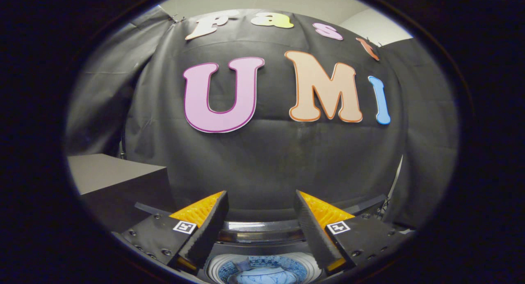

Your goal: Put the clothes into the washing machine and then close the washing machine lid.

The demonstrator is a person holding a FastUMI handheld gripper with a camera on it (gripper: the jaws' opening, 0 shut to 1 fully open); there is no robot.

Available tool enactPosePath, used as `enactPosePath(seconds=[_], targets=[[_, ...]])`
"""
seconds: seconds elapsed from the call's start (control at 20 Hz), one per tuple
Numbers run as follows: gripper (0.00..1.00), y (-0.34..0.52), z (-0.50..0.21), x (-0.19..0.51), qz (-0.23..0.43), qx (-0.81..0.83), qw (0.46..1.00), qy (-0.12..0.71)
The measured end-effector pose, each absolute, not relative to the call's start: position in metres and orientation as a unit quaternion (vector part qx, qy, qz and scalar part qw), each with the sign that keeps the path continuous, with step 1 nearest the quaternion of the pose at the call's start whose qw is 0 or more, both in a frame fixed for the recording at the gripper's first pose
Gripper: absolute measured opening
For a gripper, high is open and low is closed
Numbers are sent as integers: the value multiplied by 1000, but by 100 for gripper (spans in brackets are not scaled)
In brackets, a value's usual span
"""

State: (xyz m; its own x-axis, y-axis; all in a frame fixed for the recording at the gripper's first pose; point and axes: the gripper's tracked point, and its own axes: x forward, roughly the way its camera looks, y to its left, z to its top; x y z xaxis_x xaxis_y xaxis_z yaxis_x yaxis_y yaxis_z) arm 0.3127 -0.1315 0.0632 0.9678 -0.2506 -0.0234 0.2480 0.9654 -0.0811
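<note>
My gripper [261, 200] stands open with nothing between its fingers, held above the washing machine. Below and between the fingers I see the machine's round drum opening [262, 271] with a white rim and a pale blue piece of clothing [264, 275] lying inside it. Just beyond the opening, the dark glossy lid [258, 231] stands raised at the back of the machine, spanning the gap between the two fingers. The machine's body is mostly hidden under the gripper.
A grey-topped dark box or table [110, 175] stands to the left of the fingers. The black cloth wall [266, 161] hangs close behind the machine. A thin pale pole [397, 177] runs down at the right.
</note>
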Motion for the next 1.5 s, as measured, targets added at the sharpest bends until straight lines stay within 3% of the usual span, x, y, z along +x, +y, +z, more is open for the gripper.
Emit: enactPosePath(seconds=[0.7, 0.85, 1.5], targets=[[99, -130, 50, 297, -119, -37, 992, 19], [99, -132, 19, 293, -115, -56, 988, 88], [99, -124, 37, 258, -105, -63, 990, 71]])
